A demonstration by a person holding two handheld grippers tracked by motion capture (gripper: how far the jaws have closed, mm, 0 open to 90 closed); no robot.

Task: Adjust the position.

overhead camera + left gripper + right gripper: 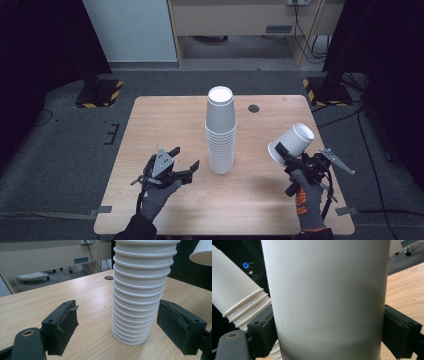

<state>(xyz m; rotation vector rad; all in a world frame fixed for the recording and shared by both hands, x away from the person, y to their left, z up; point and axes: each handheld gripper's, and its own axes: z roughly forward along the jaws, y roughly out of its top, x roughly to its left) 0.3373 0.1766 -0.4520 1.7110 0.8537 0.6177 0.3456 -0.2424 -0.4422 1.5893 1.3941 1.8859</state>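
A lab or test room is showing itself here: the wooden tabletop is sitting on grey carpet between black stands whose bases are wearing yellow-and-black hazard tape, cables are trailing from a wall socket, and light wooden cabinets are lining the back.

Single white paper cup: tilted, raised above the table at right. Tall stack of white paper cups: upside down, upright, mid-table.

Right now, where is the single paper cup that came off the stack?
In the high view the single cup is held tilted in the right gripper, above the table's right side, to the right of the upside-down cup stack.
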